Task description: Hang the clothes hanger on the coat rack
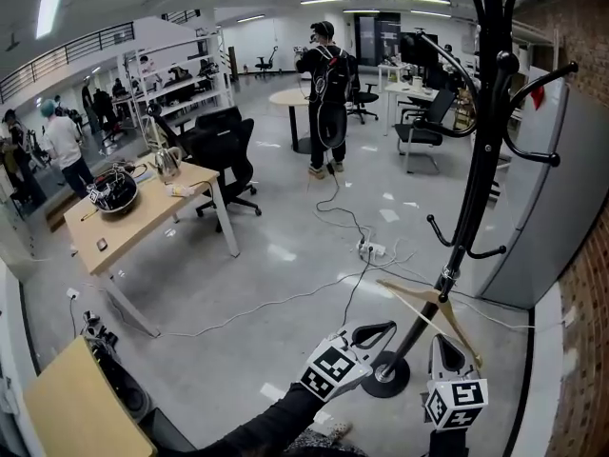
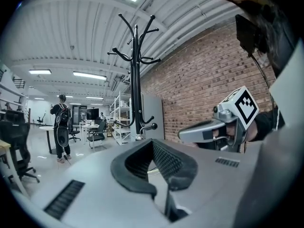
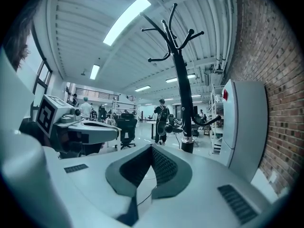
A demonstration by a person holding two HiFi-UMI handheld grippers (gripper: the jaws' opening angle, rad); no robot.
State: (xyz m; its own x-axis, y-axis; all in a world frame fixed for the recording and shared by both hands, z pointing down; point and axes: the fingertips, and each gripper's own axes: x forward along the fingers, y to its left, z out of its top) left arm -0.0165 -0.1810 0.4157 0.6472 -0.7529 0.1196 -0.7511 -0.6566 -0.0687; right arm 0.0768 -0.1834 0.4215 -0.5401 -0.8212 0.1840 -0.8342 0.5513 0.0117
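At the right of the room, beside a brick wall [image 1: 585,322] and a grey cabinet [image 1: 542,208], stands the black rack [image 1: 476,160], its round base [image 1: 385,374] on the grey floor. Cables [image 1: 285,303] and a power strip [image 1: 371,248] lie on the floor just behind the base. Farther off are a worktop [image 1: 143,217] bearing a kettle [image 1: 167,163], black chairs [image 1: 228,146], and a person [image 1: 324,93] standing with their back turned. A wooden board [image 1: 76,407] fills the lower left corner.

Both grippers are held low and side by side, one on either side of the base, pointing forward toward the pole. A dark sleeve [image 1: 266,422] reaches up from the bottom edge to the left gripper [image 1: 388,329]. The right gripper [image 1: 440,341] points upward, its marker cube [image 1: 455,403] toward the viewer.

The left gripper's [image 2: 152,141] jaws are clenched tip to tip with nothing between them. The right gripper's [image 3: 152,148] jaws are likewise closed and empty.

The hanger [image 1: 411,294] rests with its top against the pole, low down, below the lowest hooks [image 1: 485,252]. What it catches on cannot be made out. It sits just above and between the two grippers, held by neither. Its lower arm ends close to the right gripper, and contact there cannot be judged.
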